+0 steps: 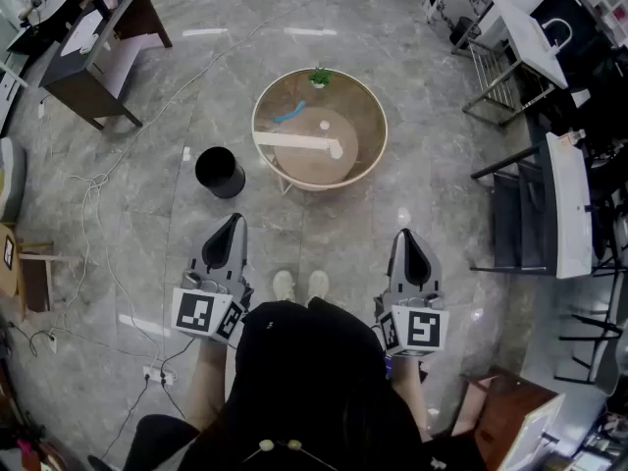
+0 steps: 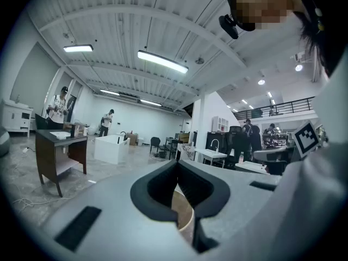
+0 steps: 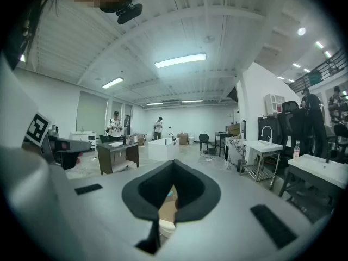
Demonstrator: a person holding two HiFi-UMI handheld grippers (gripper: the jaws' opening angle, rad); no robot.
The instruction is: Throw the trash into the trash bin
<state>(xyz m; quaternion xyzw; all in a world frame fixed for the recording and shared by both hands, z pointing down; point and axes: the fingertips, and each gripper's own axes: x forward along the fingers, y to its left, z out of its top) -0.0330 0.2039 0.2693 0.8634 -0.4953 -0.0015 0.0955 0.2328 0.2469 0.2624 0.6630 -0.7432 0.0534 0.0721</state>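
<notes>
Trash bin [image 1: 219, 172] – just left of table [image 1: 359, 116]

Ahead of the jaws I count one round desk [image 1: 359, 114]. On it lie one blue piece [image 1: 289, 116], one small green plant [image 1: 320, 77], one long white strip [image 1: 292, 140] and one small white bit [image 1: 324, 125]. One black trash bin [image 1: 219, 172] stands just ahead of the left jaws. There are two grippers, the left gripper [image 1: 235, 220] and the right gripper [image 1: 405, 234].
</notes>
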